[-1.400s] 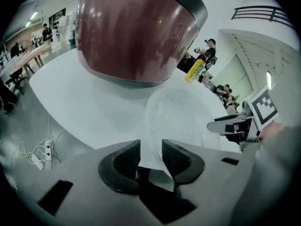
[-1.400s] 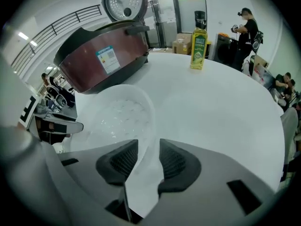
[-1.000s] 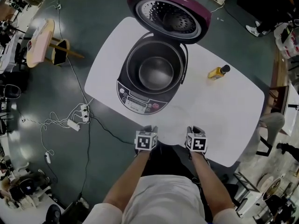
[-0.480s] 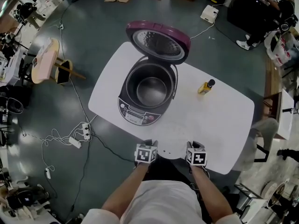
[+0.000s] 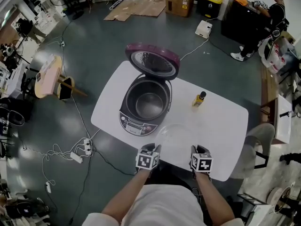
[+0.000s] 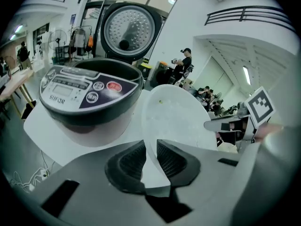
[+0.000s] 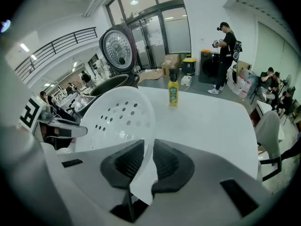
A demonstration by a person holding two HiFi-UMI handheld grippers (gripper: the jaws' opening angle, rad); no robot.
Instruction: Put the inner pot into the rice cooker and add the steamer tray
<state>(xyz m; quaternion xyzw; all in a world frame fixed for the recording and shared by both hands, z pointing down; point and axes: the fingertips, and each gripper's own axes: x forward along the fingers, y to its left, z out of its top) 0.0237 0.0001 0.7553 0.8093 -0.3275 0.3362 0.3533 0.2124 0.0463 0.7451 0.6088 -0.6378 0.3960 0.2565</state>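
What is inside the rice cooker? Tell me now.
The inner pot sits inside the rice cooker and looks empty. Whatever lies under the pot is covered by it.

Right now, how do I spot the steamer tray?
Over the white table, look to the near side of the open cooker. The steamer tray is held up there by the left gripper and right gripper, each shut on its rim. It alone is a pale round dish with holes, unlike the yellow bottle.

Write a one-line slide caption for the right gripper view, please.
Right gripper clamps the rim of the perforated white steamer tray; open rice cooker and yellow bottle stand behind on the table.
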